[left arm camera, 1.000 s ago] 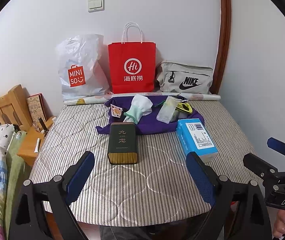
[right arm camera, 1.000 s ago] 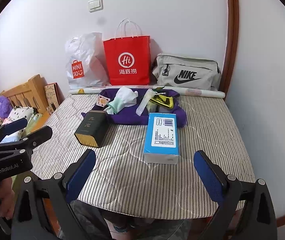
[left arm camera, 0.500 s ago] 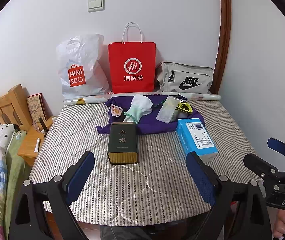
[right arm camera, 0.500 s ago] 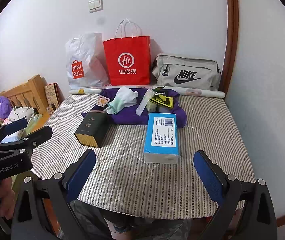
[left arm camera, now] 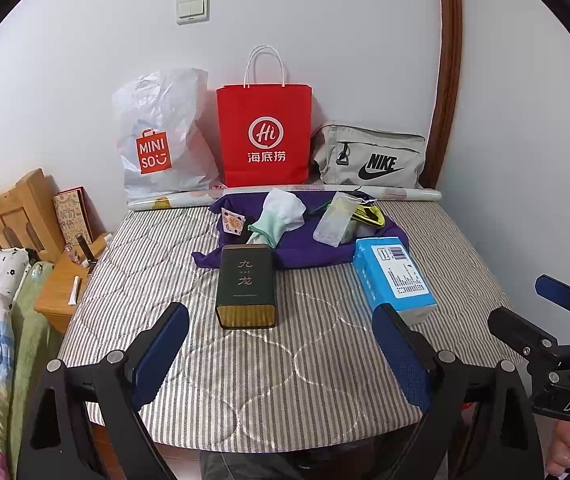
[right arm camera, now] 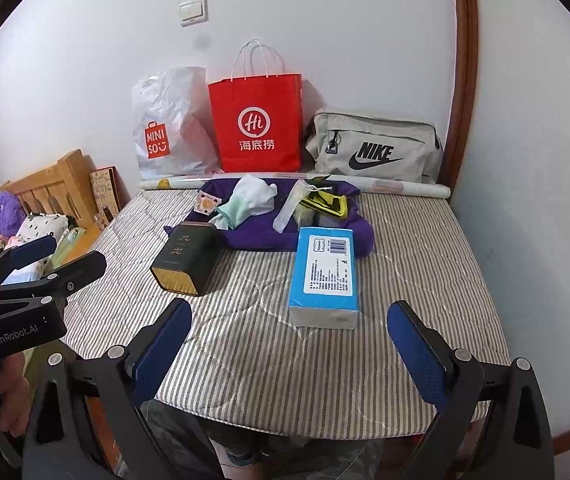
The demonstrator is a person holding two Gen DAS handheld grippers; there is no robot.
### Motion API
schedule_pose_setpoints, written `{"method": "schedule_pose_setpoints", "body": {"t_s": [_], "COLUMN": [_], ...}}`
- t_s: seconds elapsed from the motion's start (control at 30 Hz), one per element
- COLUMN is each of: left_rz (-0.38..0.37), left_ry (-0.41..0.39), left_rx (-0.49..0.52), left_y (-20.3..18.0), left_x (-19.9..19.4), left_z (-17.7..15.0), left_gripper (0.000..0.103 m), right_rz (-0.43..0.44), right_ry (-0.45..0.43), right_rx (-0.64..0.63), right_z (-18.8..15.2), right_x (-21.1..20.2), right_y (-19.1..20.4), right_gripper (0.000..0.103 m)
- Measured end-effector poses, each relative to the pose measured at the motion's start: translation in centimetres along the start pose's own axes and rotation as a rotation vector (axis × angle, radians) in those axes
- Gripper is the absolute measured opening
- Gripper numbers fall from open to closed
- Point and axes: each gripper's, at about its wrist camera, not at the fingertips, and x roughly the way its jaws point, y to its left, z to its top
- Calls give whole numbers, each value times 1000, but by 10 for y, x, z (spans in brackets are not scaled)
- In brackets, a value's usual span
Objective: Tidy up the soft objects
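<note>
Left gripper (left arm camera: pixel 277 344) and right gripper (right arm camera: pixel 289 344) level above mattress (left arm camera: pixel 285 380), fingers spread wide, empty

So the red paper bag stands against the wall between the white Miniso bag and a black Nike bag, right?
Not quite: the Nike bag is light grey, with only its logo black, as the right wrist view shows. The red paper bag does stand against the wall between it and the white Miniso bag.
</note>
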Motion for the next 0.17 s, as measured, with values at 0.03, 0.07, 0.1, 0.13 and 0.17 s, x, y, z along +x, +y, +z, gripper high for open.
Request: {"method": "schedule_pose_setpoints", "body": {"t_s": [0.03,0.07,0.1,0.13,0.17], "left_rz": [-1,-1,-1,-2,-2], "left_ry": [1,4,4,0,-7], "left_rx": [0,-3,-5,-4,1], "left_y": [0,0,0,0,-1], "left_x": [0,1,0,0,0], "left_z": [0,0,0,0,0], "left_gripper": [93,93,93,93,93], "right_rz": [0,-1,-3,-6,-6], "right_ry": [0,1,2,2,3], "right_rx": [-1,-3,-4,-8,-9], "right_z": [0,0,0,0,0], "right_x": [0,1,1,2,3], "right_y": [0,0,1,1,1], "right_gripper": [97,97,97,97,97]}}
